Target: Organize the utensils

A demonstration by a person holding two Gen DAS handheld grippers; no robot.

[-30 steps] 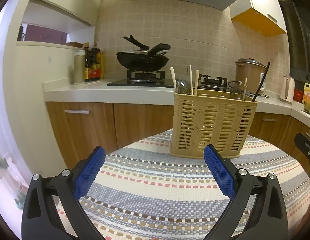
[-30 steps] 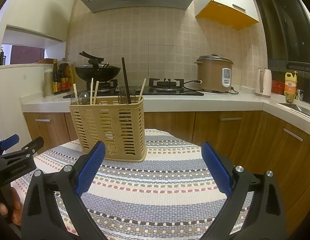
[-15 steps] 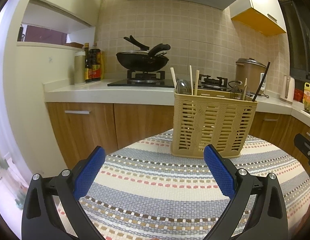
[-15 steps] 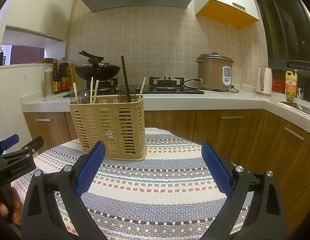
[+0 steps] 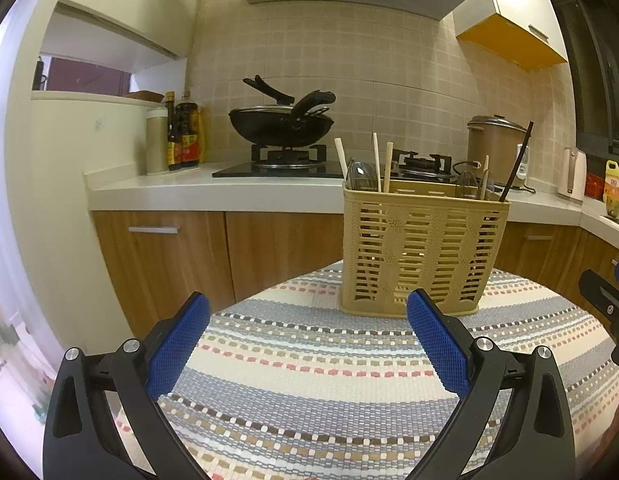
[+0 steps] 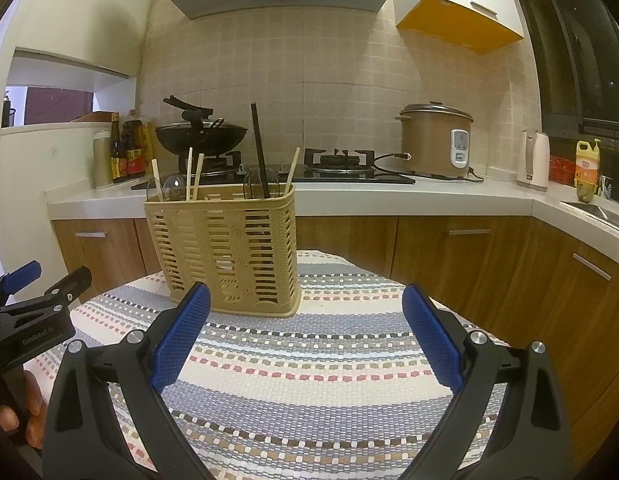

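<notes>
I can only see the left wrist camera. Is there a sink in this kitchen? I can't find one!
Observer: Yes. The right wrist view shows a sink set in the counter at the far right.
Operator: What's next to it?
Observer: A yellow bottle stands on the counter just behind it.
Operator: Is my right gripper holding a spoon yet?
Observer: No. The right gripper is open and empty over the striped tablecloth.
Operator: Where's the basket from there?
Observer: The utensil basket stands ahead and to the left of that gripper.

Bare tablecloth (image 6: pixel 309 364) before basket (image 6: pixel 229 248)
</notes>
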